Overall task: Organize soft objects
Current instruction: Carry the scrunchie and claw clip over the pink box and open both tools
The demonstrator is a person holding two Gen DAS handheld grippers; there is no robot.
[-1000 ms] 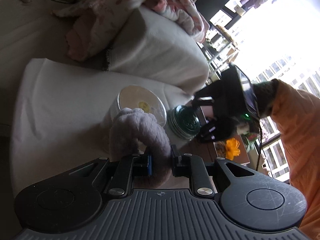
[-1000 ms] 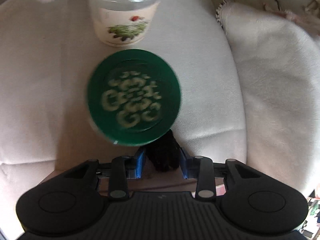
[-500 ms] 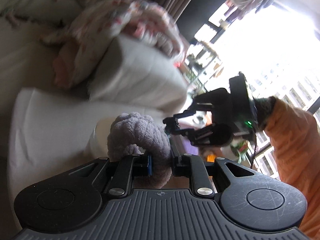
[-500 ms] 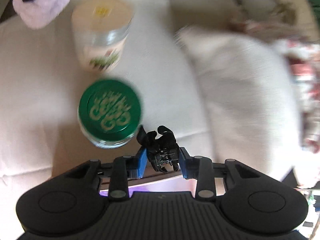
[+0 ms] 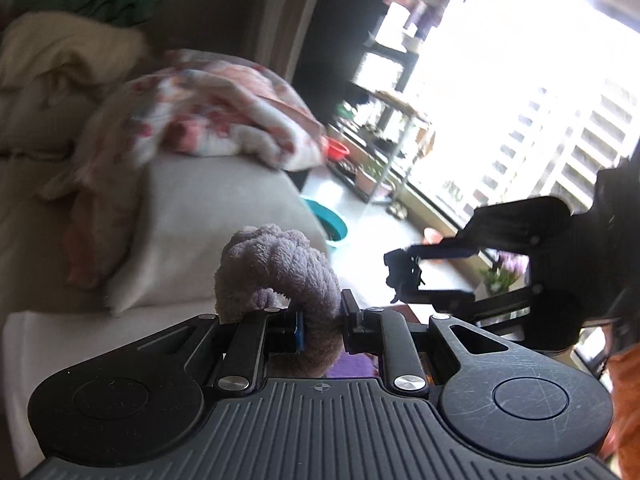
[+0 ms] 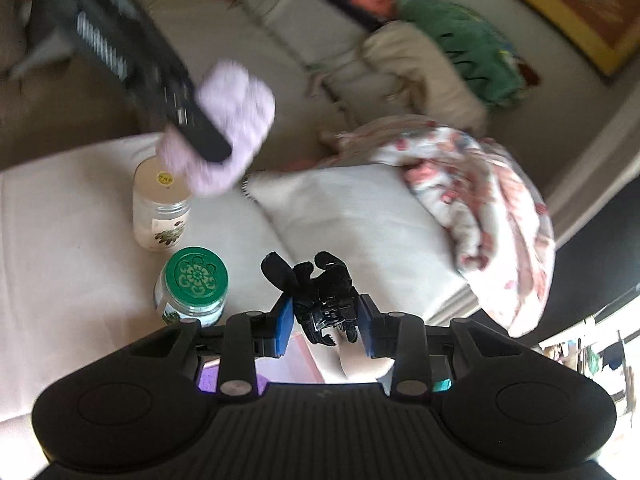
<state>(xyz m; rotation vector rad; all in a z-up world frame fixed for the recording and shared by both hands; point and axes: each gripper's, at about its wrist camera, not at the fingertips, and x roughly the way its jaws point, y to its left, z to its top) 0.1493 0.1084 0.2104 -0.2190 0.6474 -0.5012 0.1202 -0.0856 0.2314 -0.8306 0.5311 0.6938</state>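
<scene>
My left gripper [image 5: 322, 326] is shut on a fuzzy lilac soft loop [image 5: 276, 268] and holds it in the air above the sofa. It also shows in the right wrist view [image 6: 236, 132], over the cream-lidded jar [image 6: 160, 208]. My right gripper [image 6: 324, 322] is shut on a small black crumpled object [image 6: 320, 288], raised above the sofa seat. The same black object [image 5: 402, 272] shows in the left wrist view, to the right of the lilac loop.
A green-lidded jar [image 6: 194, 286] stands next to the cream-lidded one on the white sofa seat [image 6: 68, 240]. A white cushion [image 6: 352, 224] carries a floral blanket [image 6: 480, 208]. Beige and green cushions [image 6: 464, 60] lie further back. A window and shelving [image 5: 400, 128] are to the right.
Both grippers have risen away from the jars, each still shut on its object. The views have pulled back and swung toward the sofa back and the window.
</scene>
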